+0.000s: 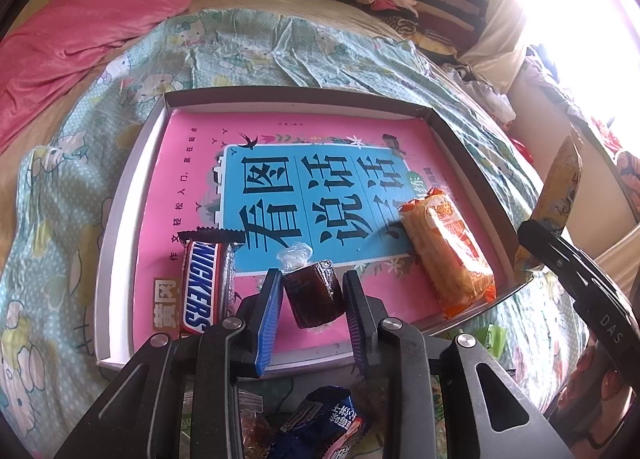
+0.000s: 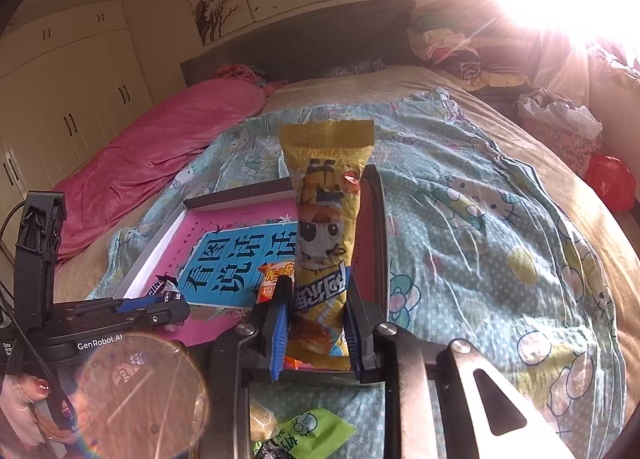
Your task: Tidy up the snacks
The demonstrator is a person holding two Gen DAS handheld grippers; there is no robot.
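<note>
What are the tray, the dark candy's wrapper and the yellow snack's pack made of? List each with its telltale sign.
Tray: apparently matte cardboard; thin, flat, folded walls.
Dark candy: clear glossy plastic film, likely cellophane; twisted see-through end.
Yellow snack pack: glossy printed plastic film; creases and a flat sealed top.

On a bed under a cartoon-print sheet, the left gripper clamps a dark brown wrapped sweet above the near edge of a shallow box lined with a pink and blue book. A Snickers bar lies near left, an orange cracker packet right. At far right, the right gripper grips a yellow snack packet.
</note>
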